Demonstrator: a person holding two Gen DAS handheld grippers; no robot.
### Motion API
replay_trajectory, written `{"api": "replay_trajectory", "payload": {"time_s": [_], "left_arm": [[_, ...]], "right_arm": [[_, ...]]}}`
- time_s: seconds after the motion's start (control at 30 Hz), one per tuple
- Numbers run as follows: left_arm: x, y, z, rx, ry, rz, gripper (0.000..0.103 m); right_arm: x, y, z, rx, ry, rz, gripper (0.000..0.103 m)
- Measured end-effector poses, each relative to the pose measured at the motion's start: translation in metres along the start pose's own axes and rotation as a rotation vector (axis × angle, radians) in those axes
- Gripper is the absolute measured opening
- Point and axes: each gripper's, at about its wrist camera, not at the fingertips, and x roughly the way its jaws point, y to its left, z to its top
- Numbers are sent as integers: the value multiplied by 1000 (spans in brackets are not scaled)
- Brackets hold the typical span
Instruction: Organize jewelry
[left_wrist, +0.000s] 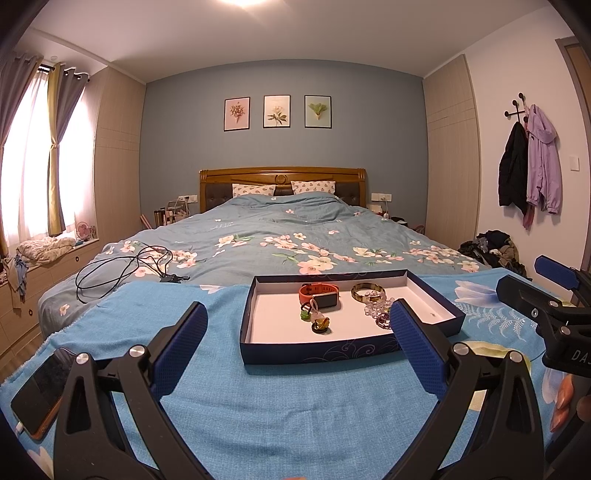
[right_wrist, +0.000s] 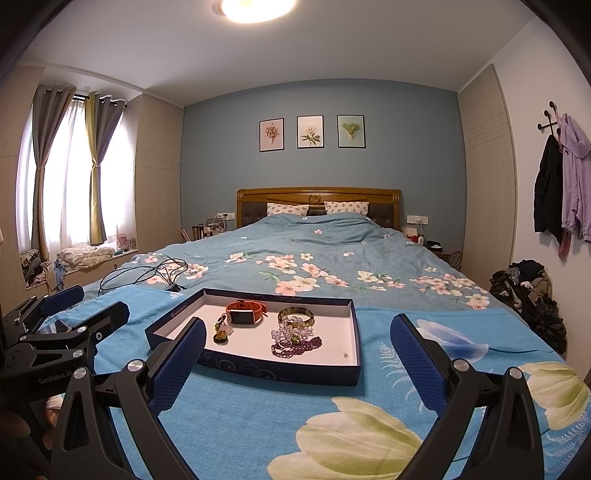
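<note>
You are holding both claws released: left claw (left_wrist: 297, 332) and right claw (right_wrist: 297, 345) are hovering short of the tray (right_wrist: 258, 371) at the bed's foot edge. The tangled jewelry (right_wrist: 295, 338) is lying inside it. A phone (left_wrist: 40, 391) is resting at the left edge, clear of your approach.

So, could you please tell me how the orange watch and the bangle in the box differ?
The orange watch has a dark rectangular face on a soft strap; the bangle is a plain, mottled brownish ring. The watch lies left, the bangle right, beside the beads. Both lie inside the box.
</note>
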Motion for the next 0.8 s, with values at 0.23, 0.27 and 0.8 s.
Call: {"api": "replay_trajectory", "payload": {"time_s": [0.23,0.27,0.8], "left_arm": [[-1,0,0,2,0,0,97],[-1,-1,0,2,0,0,97],[9,-6,-3,12,51,-35,97]], "right_arm": [[0,1,0,2,1,1,97],[-1,1,0,0,0,0,97],[6,-4,-2,-31,88,39,97]]}}
